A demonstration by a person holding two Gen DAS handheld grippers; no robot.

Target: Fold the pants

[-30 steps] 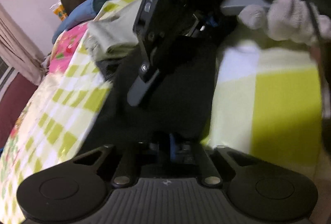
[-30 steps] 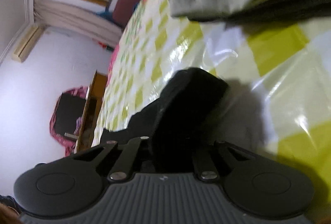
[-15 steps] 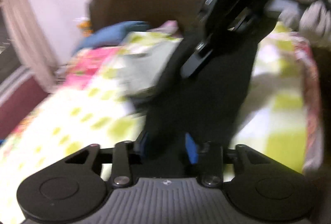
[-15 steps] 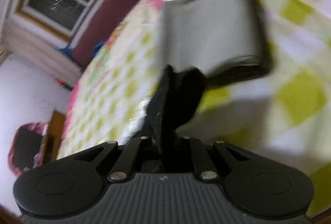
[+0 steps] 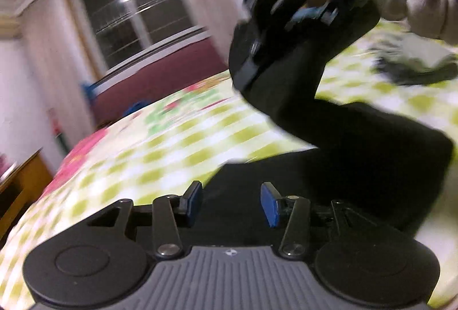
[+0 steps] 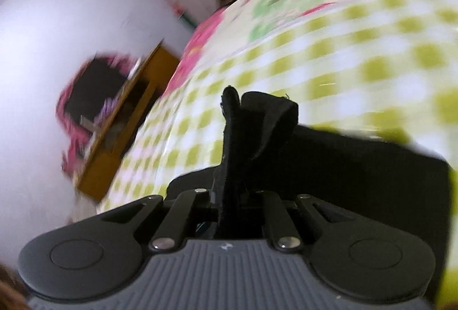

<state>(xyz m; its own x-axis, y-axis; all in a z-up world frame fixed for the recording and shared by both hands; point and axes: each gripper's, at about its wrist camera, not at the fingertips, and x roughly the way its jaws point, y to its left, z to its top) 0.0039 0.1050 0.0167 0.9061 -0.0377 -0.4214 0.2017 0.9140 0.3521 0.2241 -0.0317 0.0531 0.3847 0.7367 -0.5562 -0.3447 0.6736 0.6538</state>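
A: Where are the black pants (image 5: 357, 144)?
B: Draped over the green-checked bedspread (image 5: 171, 144), one bunched edge lifted.
A: Who has that edge?
B: The right gripper (image 6: 229, 195), jaws clamped on the fabric.
A: And the left gripper (image 5: 230, 202)?
B: Its jaws have just been opening; the blue pads (image 5: 269, 204) stand apart over the cloth, not pressing it. A gloved hand (image 5: 423, 3) holds the other gripper above

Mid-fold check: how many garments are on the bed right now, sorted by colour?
Black: 1, the black fabric pants, pinched in the right gripper and lying under the open left gripper.
Grey and dark, blurred: 1, a folded clothes pile on the green-and-white checked bedspread; pieces inside it cannot be counted.
Total: 2.
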